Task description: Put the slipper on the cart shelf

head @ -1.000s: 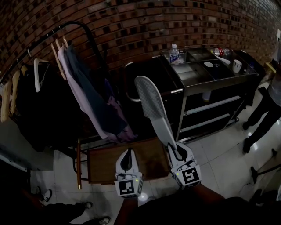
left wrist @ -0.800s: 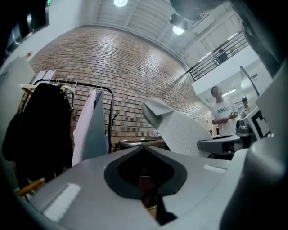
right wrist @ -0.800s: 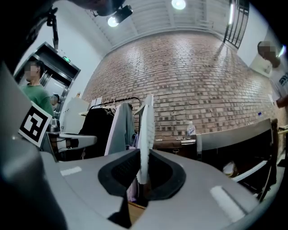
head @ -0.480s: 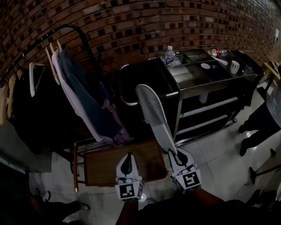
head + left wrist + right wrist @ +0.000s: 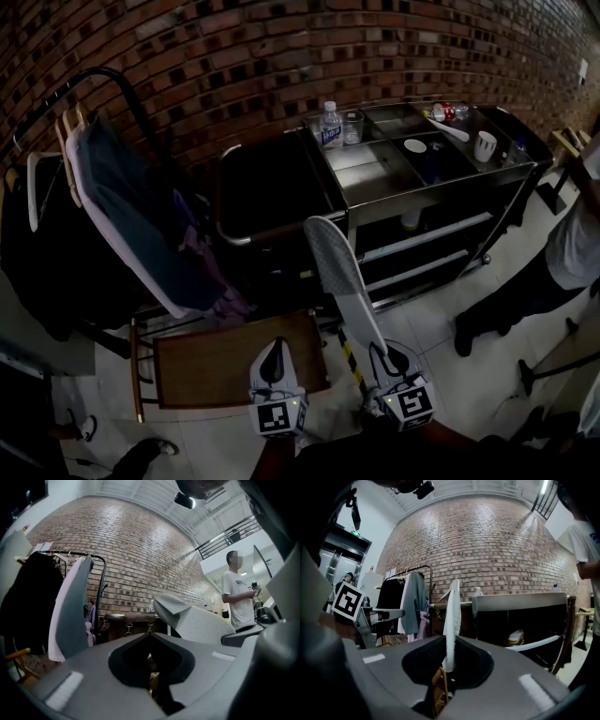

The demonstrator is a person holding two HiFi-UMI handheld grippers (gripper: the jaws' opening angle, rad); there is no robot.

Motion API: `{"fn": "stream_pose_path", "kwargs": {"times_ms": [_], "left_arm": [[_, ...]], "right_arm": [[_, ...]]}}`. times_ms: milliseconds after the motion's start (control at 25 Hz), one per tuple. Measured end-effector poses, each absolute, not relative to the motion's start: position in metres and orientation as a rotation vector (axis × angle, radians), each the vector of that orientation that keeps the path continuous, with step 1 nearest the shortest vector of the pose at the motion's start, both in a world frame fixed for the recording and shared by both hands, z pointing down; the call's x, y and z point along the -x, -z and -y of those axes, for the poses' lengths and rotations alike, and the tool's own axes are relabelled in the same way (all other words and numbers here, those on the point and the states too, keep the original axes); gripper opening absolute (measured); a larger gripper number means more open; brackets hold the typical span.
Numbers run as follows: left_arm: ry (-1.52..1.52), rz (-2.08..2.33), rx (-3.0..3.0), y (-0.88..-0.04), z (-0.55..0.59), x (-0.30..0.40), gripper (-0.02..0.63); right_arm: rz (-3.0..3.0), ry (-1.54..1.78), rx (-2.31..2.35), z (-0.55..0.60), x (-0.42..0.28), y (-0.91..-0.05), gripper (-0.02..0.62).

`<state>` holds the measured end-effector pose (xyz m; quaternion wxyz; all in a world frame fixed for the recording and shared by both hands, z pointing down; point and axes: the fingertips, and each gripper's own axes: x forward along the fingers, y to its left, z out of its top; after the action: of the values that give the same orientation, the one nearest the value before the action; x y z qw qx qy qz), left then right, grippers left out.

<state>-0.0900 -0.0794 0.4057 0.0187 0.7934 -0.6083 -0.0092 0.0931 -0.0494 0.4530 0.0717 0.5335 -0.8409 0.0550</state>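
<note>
A long white slipper with a dotted grey sole stands upright, and my right gripper is shut on its lower end. In the right gripper view the slipper rises edge-on from between the jaws of that gripper. Just beyond it stands the steel cart, its lower shelves facing me. Another pale slipper lies on a cart shelf. My left gripper hovers shut and empty over the wooden seat, left of the held slipper.
A wooden chair is below the grippers. A clothes rack with hanging garments fills the left. The cart top holds a water bottle, a cup and other items. A person stands at the right.
The cart and chair have shifted left and nearer in the head view. The held slipper now stands in front of the cart's shelves. The person at right is closer.
</note>
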Motion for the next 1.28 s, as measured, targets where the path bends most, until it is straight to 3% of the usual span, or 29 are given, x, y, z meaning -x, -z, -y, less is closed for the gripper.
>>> {"fn": "stream_pose_path", "kwargs": {"times_ms": [680, 1280], "left_arm": [[-0.035, 1.602, -2.604, -0.455, 0.149, -0.071, 0.015], [-0.111, 1.65, -2.602, -0.463, 0.202, -0.108, 0.015]], "right_arm": [[2.225, -0.351, -1.696, 0.05, -0.249, -0.525, 0.044], [2.258, -0.499, -1.612, 0.156, -0.266, -0.556, 0.044]]}}
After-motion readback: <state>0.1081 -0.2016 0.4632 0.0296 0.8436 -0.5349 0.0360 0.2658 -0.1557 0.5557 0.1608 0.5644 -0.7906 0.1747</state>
